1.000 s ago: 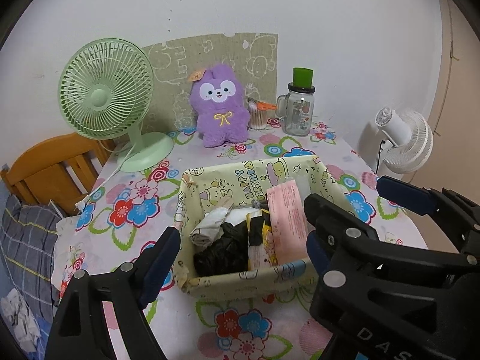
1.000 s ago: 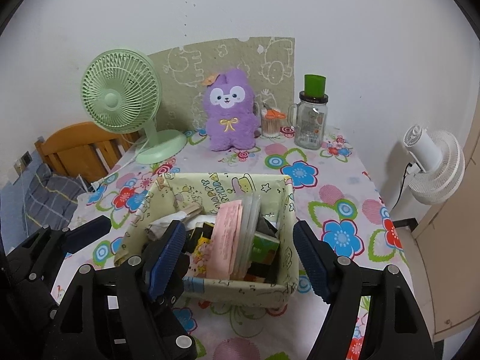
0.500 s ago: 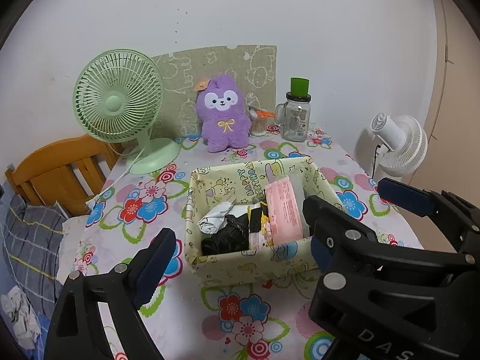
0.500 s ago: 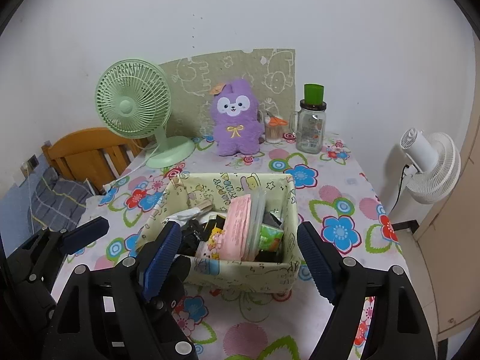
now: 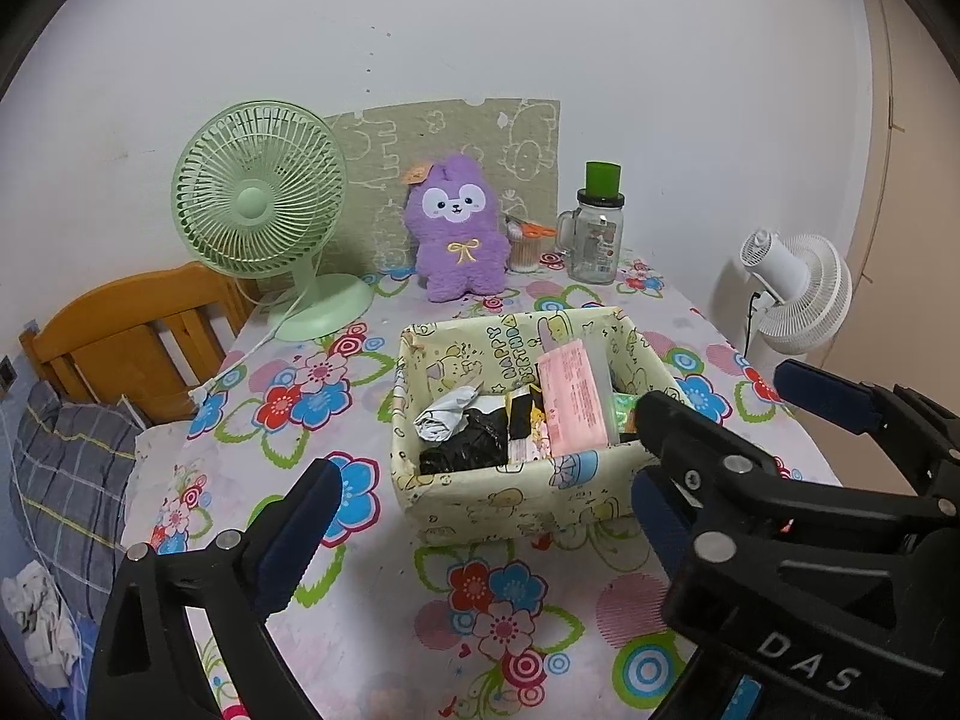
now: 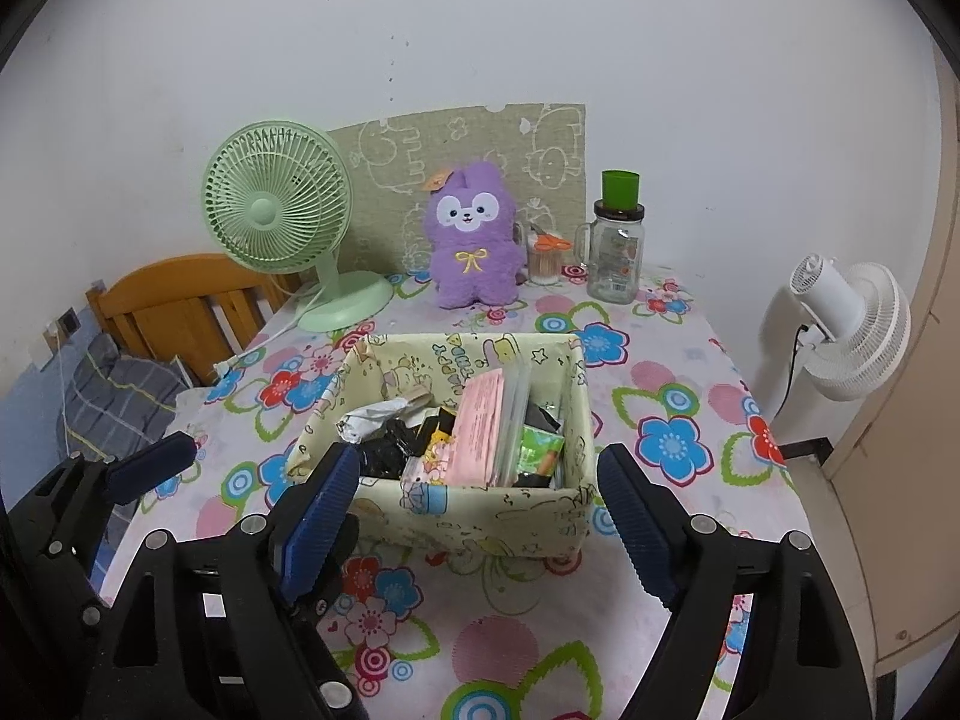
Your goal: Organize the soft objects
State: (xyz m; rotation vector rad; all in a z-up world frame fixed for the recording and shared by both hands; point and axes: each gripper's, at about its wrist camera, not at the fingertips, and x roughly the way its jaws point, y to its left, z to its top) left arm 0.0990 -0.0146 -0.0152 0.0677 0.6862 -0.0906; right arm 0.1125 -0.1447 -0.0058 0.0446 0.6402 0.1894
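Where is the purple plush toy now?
In both views the purple plush toy sits upright at the table's far edge, against the patterned board, between the green fan and the glass jar.

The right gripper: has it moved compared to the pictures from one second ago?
Yes. The right gripper has drawn back from the yellow storage box; its jaws are opening, with nothing between them.

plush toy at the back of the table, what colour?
Purple, with a white face patch and a yellow bow: plush toy. Clearest in the right wrist view.
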